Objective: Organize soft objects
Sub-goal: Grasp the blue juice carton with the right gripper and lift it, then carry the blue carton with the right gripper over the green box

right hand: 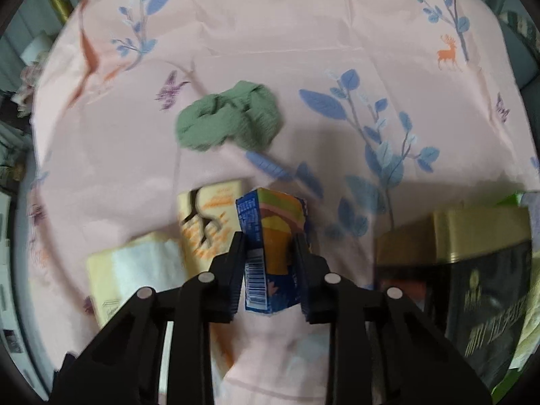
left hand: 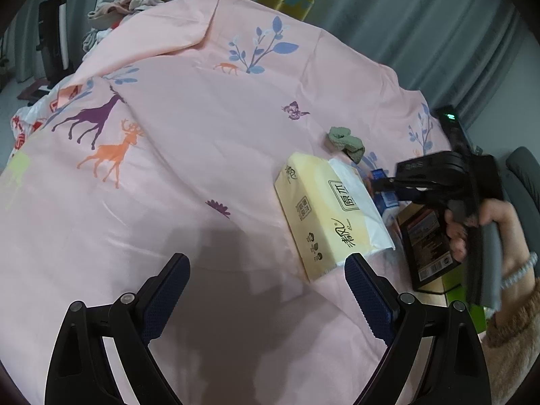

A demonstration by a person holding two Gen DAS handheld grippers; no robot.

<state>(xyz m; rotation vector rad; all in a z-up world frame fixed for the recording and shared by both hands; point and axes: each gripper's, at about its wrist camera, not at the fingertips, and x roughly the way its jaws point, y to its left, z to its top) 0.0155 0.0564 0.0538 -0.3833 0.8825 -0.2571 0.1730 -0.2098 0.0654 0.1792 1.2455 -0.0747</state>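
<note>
A small blue and orange carton (right hand: 270,253) stands on the pink printed bedsheet (right hand: 303,33), and my right gripper (right hand: 270,236) is shut on it, one pad against each side. Beyond it lies a crumpled green sock (right hand: 233,119). A yellow tissue pack (right hand: 135,270) lies to the carton's left. In the left wrist view, my left gripper (left hand: 266,260) hangs open over the bare sheet (left hand: 202,135), nothing between its fingers. The tissue pack (left hand: 324,216) is just ahead to its right, the green sock (left hand: 346,143) further off. A hand holds the right gripper (left hand: 381,182) at the blue carton (left hand: 386,199).
A cream and orange box (right hand: 212,216) lies between the tissue pack and the carton. A black and gold box (right hand: 472,270) sits at the right, also seen as the black box (left hand: 428,239). A heap of clothes (left hand: 125,3) lies at the bed's far corner. Grey curtains hang behind.
</note>
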